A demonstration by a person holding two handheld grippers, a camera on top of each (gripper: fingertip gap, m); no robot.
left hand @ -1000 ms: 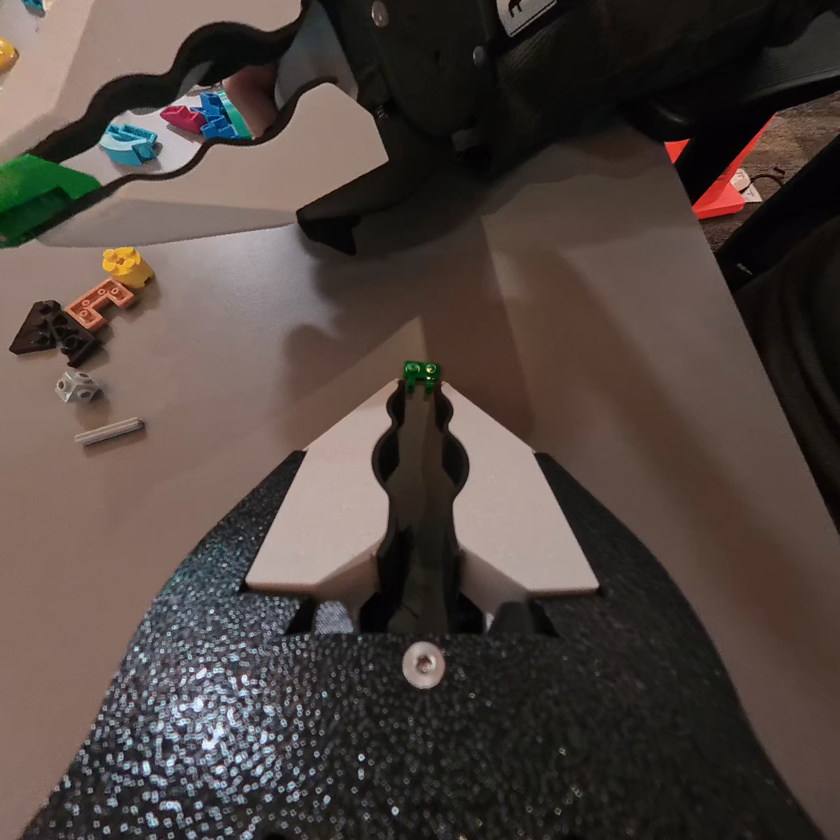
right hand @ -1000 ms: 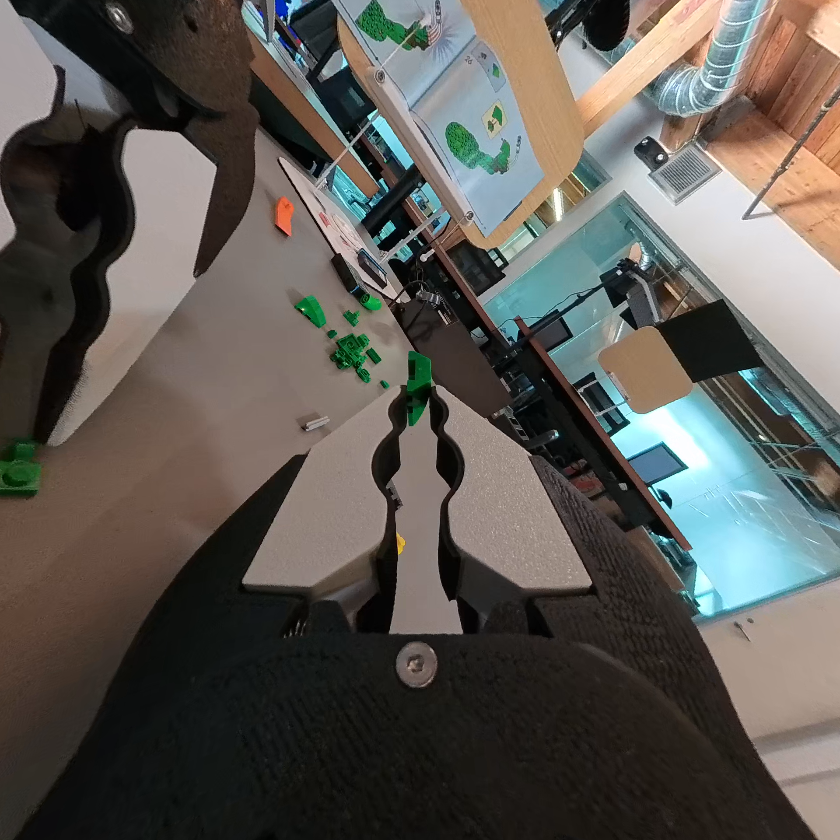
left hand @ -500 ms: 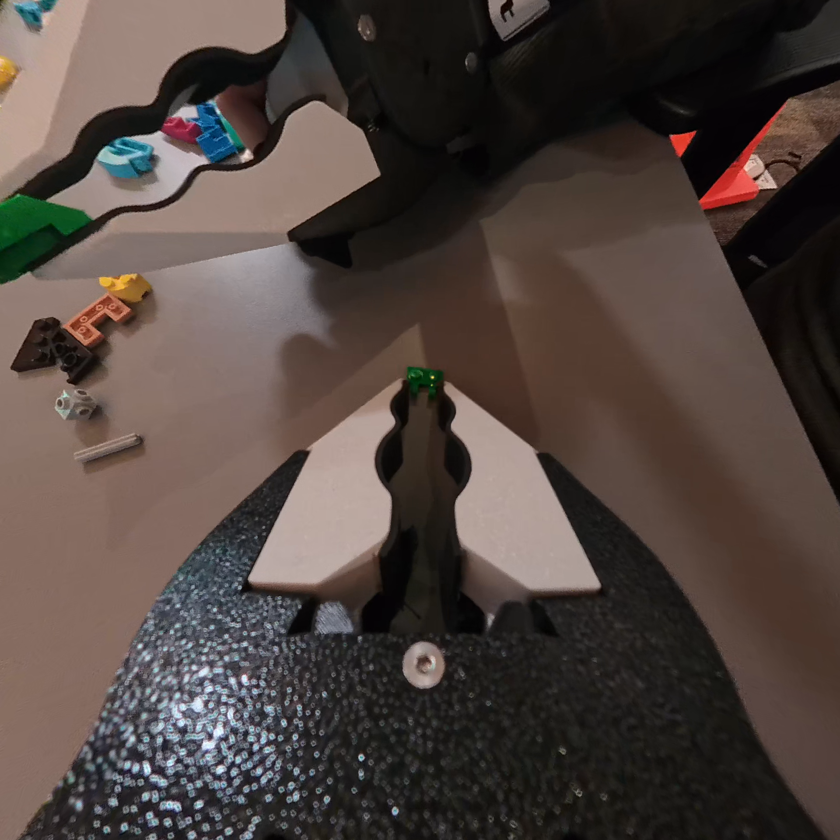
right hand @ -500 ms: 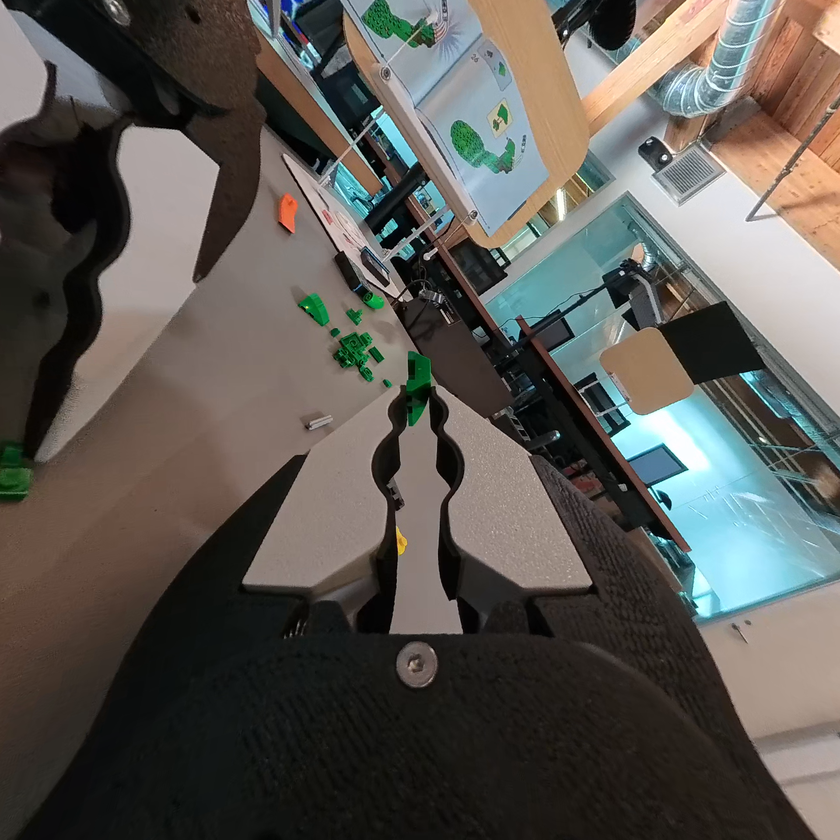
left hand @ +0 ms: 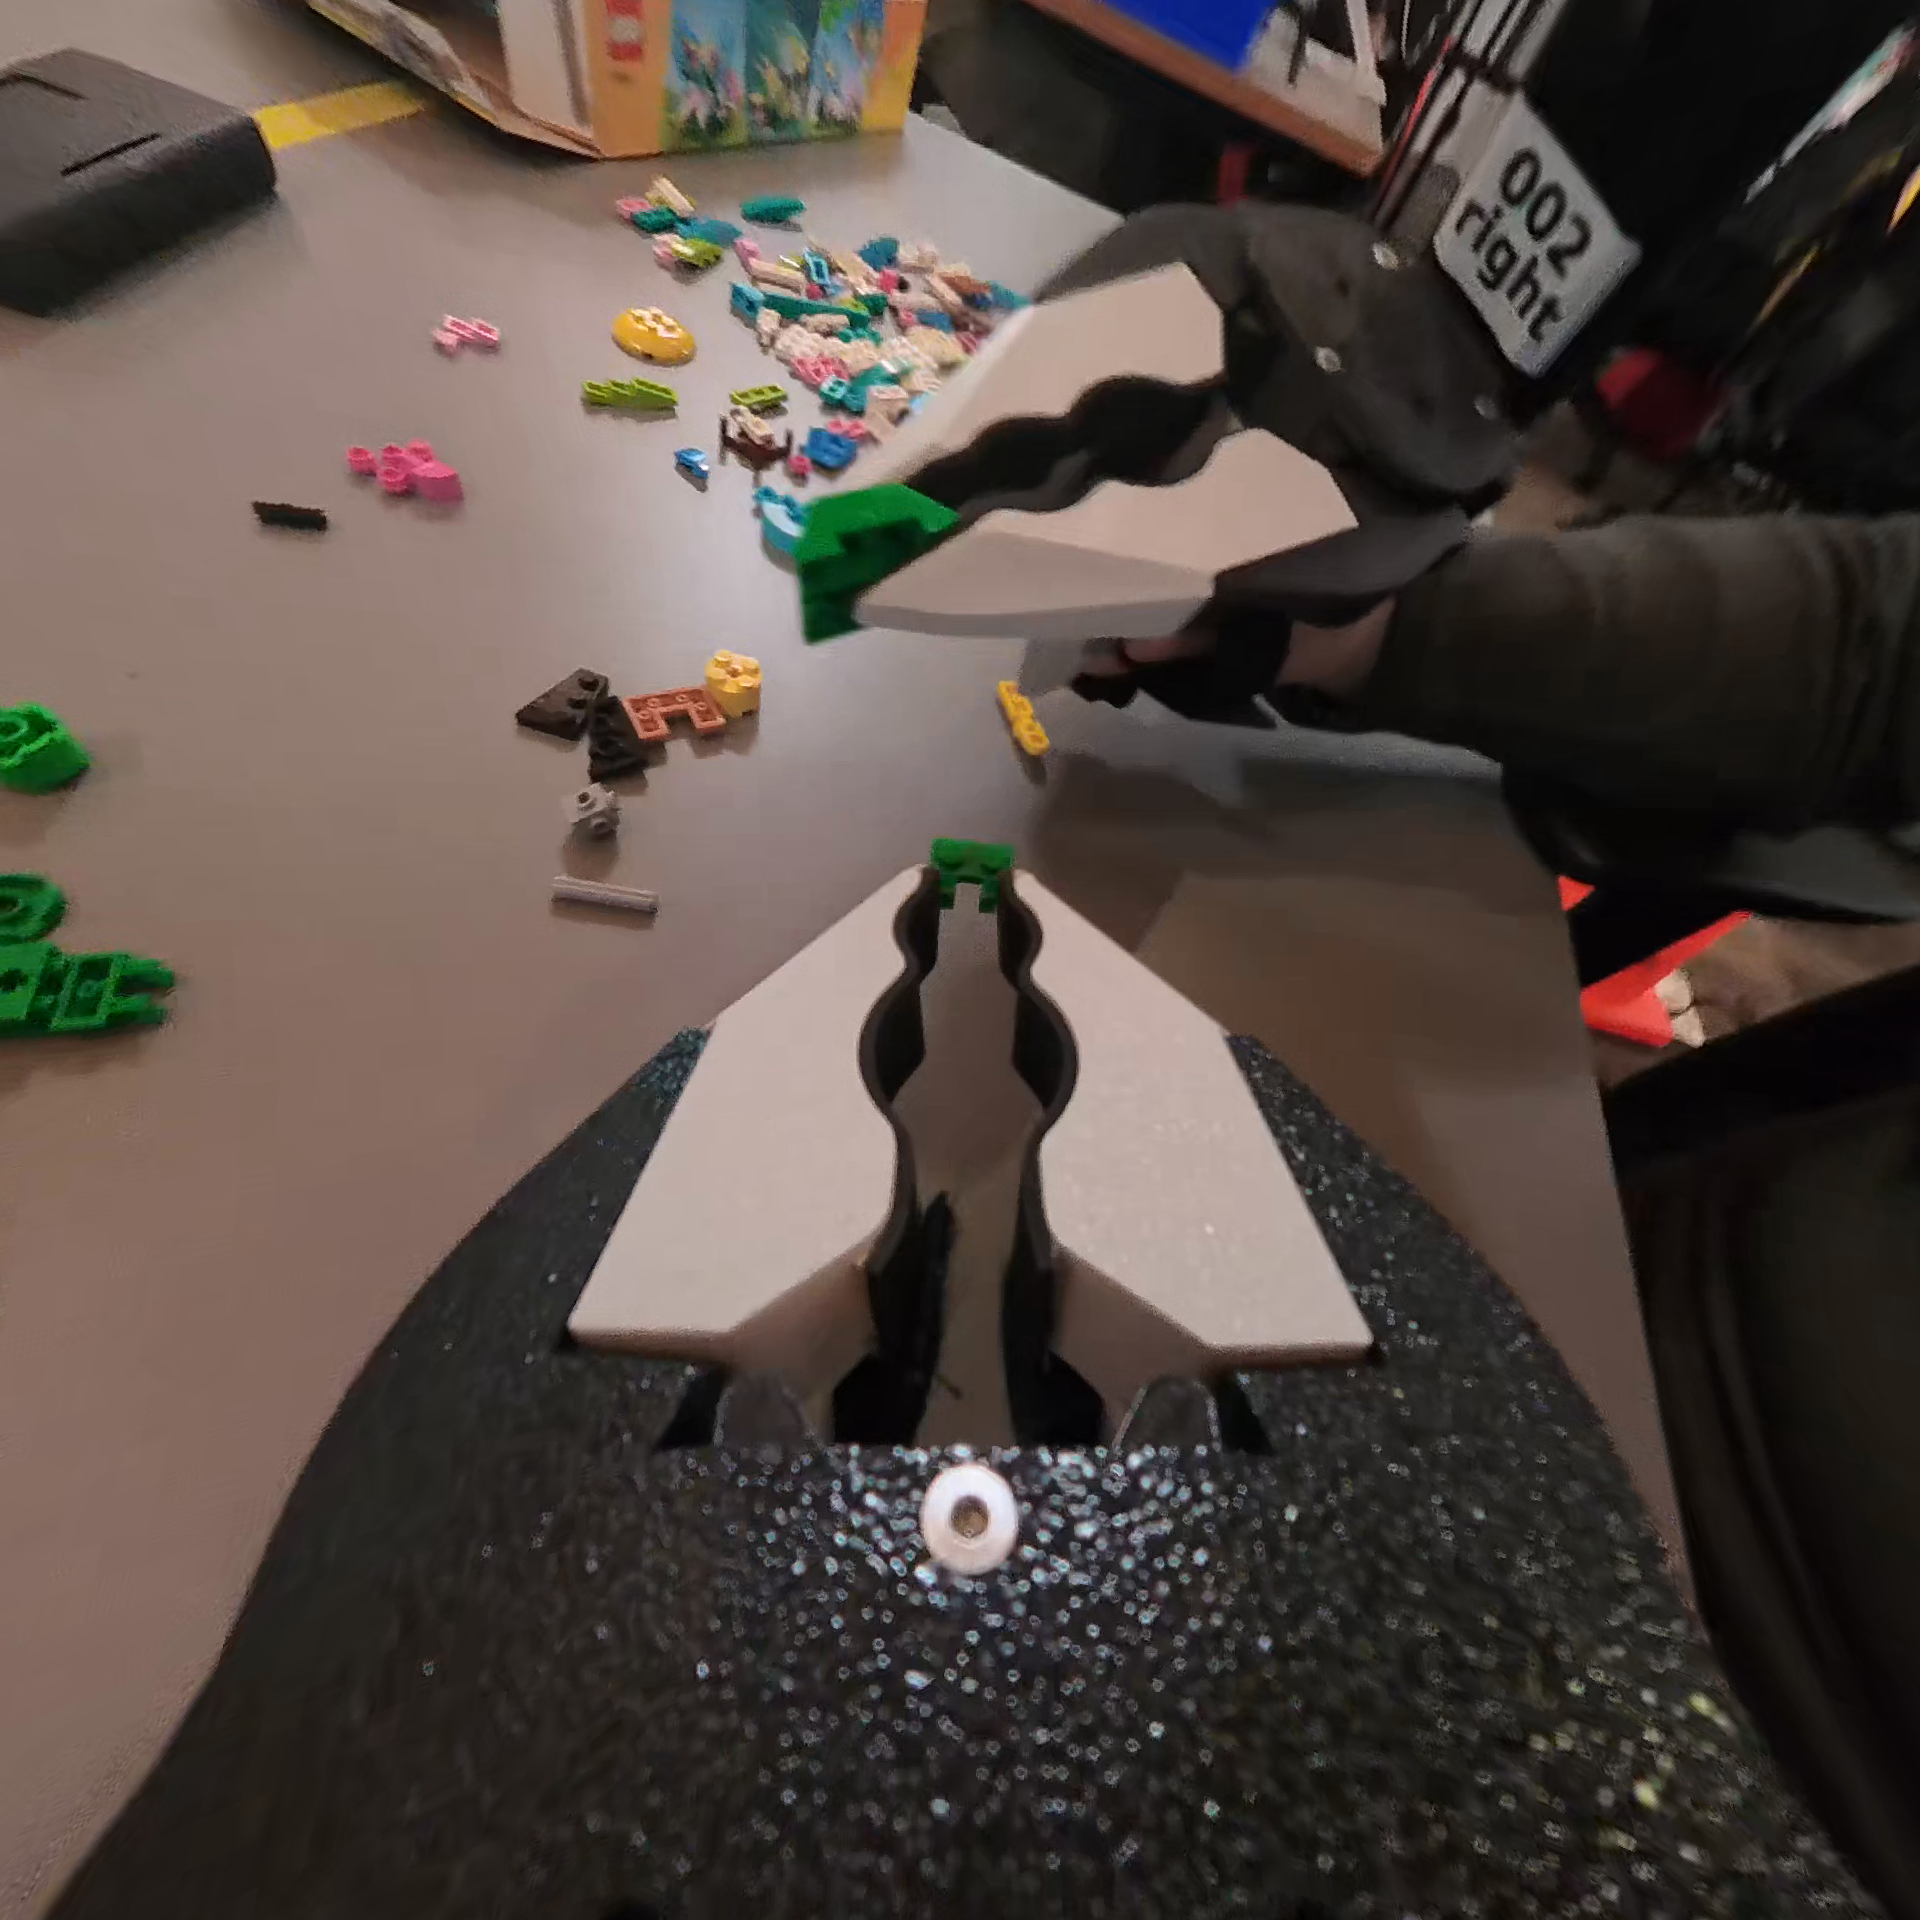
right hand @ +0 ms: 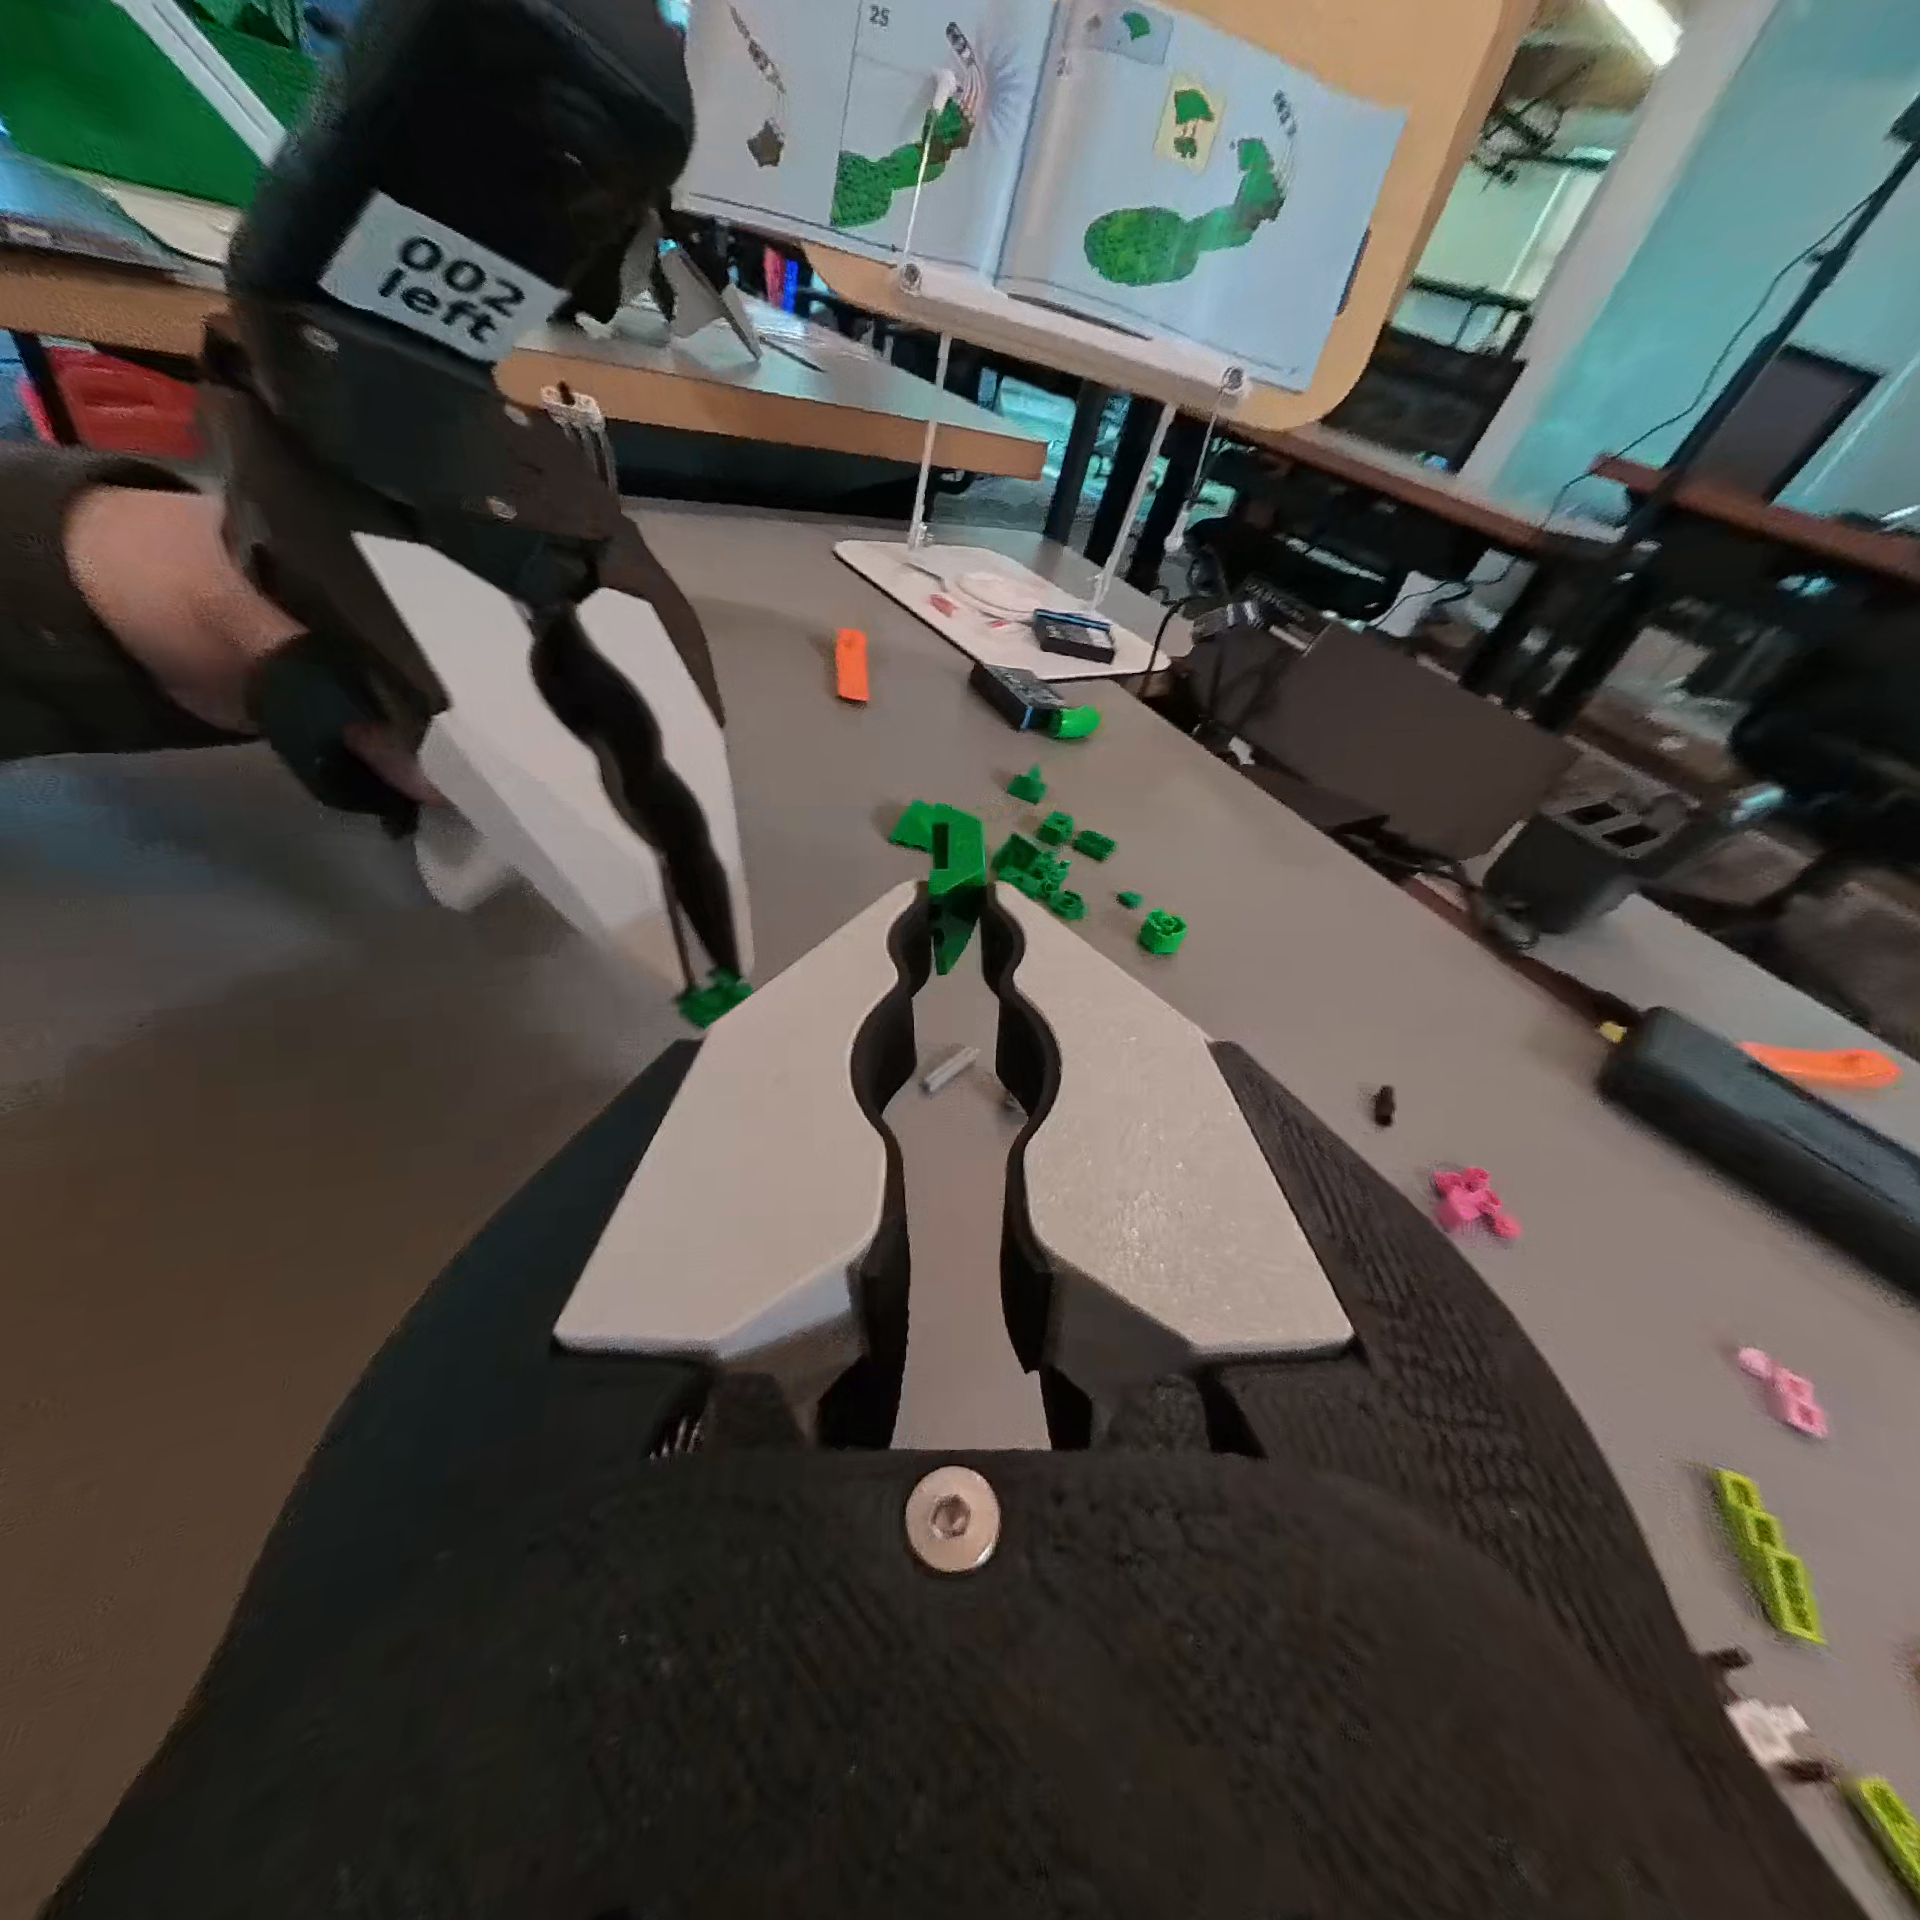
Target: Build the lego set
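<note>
My left gripper (left hand: 969, 878) is shut on a small green plate (left hand: 970, 862), held low over the grey table (left hand: 312, 1195). It also shows in the right wrist view (right hand: 717, 987), tips down at the table with the green plate (right hand: 711, 1000). My right gripper (right hand: 954, 902) is shut on a green sloped brick (right hand: 956, 868) and held above the table. It shows in the left wrist view (left hand: 883, 561) up and to the right of the left gripper, with the green brick (left hand: 862, 545) at its tips.
A pile of mixed coloured pieces (left hand: 852, 312) lies at the far side with a set box (left hand: 727, 73). Green pieces (right hand: 1049, 857) lie ahead of the right gripper; more green parts (left hand: 62, 987) lie left. An instruction booklet (right hand: 1039, 145) stands on a stand. Black, orange and yellow pieces (left hand: 644, 712) lie mid-table. The left gripper's tips are roughly 6 cm from the right gripper's.
Both views have swung round: the right gripper has rolled level and now sits farther from the left one. Each gripper still holds its green piece.
</note>
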